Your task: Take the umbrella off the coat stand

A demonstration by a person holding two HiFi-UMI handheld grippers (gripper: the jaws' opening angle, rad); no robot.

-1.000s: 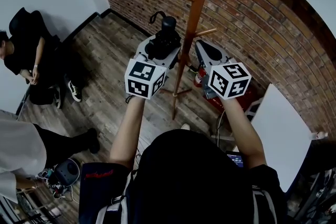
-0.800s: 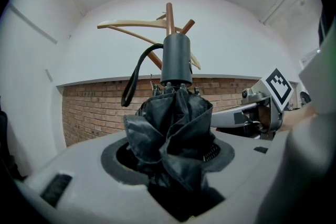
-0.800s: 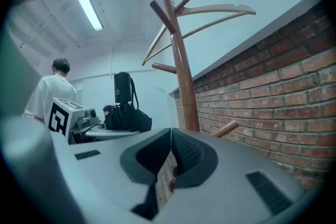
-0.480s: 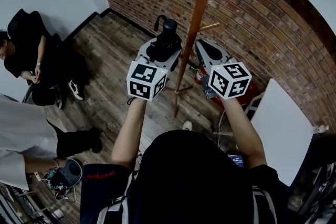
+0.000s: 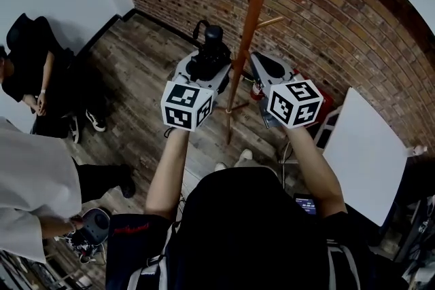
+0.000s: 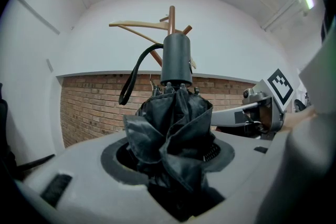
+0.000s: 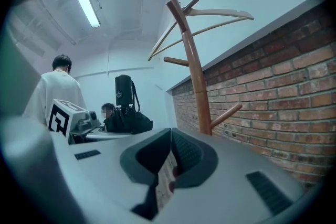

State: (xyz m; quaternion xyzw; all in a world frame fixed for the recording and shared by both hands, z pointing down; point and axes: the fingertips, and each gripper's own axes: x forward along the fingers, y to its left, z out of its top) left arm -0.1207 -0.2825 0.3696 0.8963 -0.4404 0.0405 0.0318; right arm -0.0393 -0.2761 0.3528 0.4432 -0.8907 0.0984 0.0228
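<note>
Two grippers: our left gripper clamps the folded umbrella by its crumpled black fabric. The umbrella's long axis stands upright, with the smooth cylindrical handle and wrist loop above the jaws. The wooden coat stand rises just to the right. Our right gripper has its jaws together, empty.

Wood plank floor: brick wall along the far edge, white wall on the left edge. Stand upright on the floor near the far edge, short feet spread at its base. Small red item just beside the stand base; type unclear. White board at the right edge, lying or leaning unclear. Seated person at the left edge, sneaker flat on the floor. Black shoe of a standing person nearer. Round grey device in the near-left corner.
</note>
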